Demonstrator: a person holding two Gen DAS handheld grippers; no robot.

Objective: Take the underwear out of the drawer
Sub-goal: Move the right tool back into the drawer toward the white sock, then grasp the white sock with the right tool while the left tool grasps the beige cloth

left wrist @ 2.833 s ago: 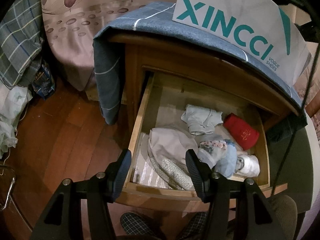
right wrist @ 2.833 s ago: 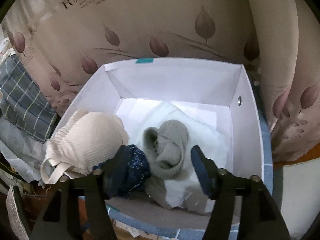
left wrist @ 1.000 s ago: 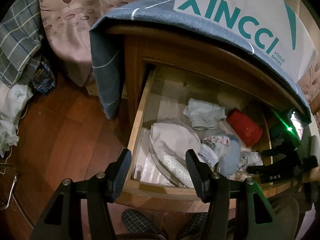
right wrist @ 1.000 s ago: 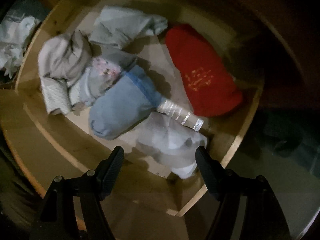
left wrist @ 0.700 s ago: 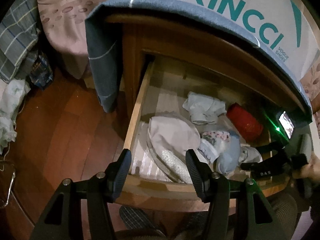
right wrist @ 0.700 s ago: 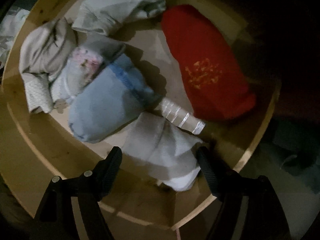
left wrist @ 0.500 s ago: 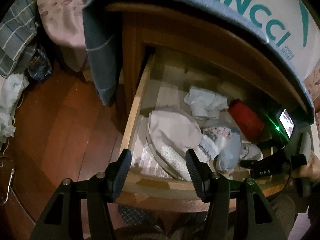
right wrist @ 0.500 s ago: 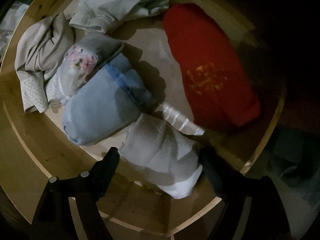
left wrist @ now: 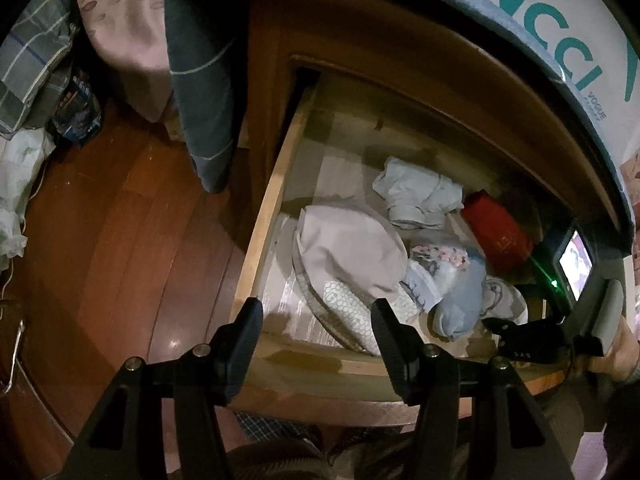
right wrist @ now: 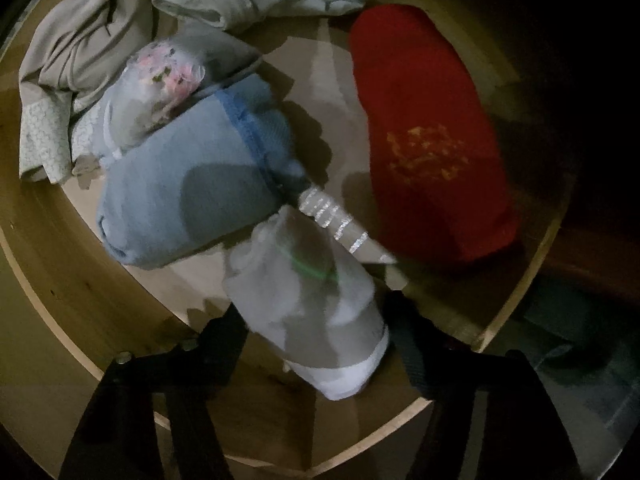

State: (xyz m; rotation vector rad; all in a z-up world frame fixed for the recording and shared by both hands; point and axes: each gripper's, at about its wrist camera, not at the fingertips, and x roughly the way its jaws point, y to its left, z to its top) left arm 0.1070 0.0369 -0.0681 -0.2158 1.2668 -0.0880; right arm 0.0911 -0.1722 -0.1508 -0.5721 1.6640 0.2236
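Open wooden drawer (left wrist: pixel 260 236) of the bedside cabinet holds a loose heap of rolled and folded underwear. Target for this pass, by my reading: the white-grey roll (right wrist: pixel 308 312) at the drawer's front right corner, touching the light blue roll (right wrist: pixel 192 196) on its left; red roll (right wrist: pixel 428 152) lies apart, further right and back.

Right gripper (right wrist: pixel 316 336) points steeply down into that corner. Its jaws straddle the near end of the white-grey roll and are closing; the fabric sits between them, but the pads look just beside it, not yet pressing. The roll's long axis runs from the jaws up and to the left in the right wrist view, so the jaws close across its short width, which suits a pinch. The right hand is clearly the nearer one.

Left gripper (left wrist: pixel 316 336) hovers above the drawer's front edge, jaws apart, nothing between them; beige folded piece (left wrist: pixel 348 252) lies beyond.

Versus half a second ago: right gripper has sunk lower, roll now fills the gap, and the jaws have narrowed. Left view has tipped slightly further over the drawer; contents unmoved.

Risk: pinching the blue roll's edge along with it.
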